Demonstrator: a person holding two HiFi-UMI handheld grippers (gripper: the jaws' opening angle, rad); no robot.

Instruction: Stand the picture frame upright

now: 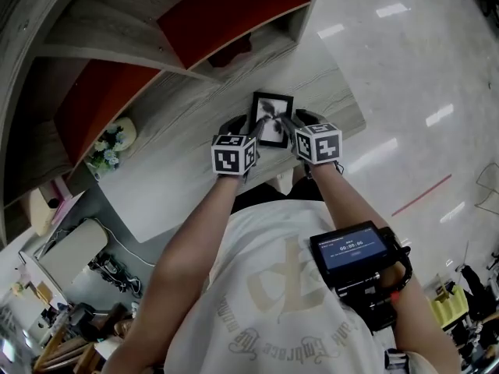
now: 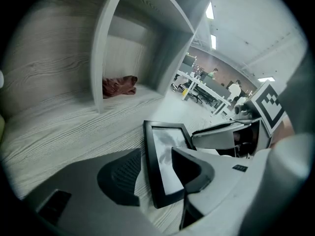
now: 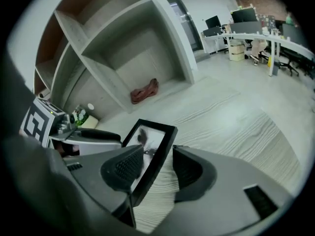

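"Left tongs (image 2: 155, 163) and right tongs (image 3: 158, 157), both spread wide?"
"Yes — the picture frame (image 1: 272, 119) sits on the bench (image 1: 183, 135) between them, one side edge inside each open pair, pads clear of it. Flat or propped, I can't tell."
"Behind it?"
"Red cloth (image 2: 119, 86) in a shelf (image 2: 101, 58) nook — flowers (image 1: 105, 148) well off to the left."

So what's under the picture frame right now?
The picture frame lies face up on the pale wood-grain tabletop, which shows around its edges. Anything directly beneath, such as a back stand, is covered by the frame itself.
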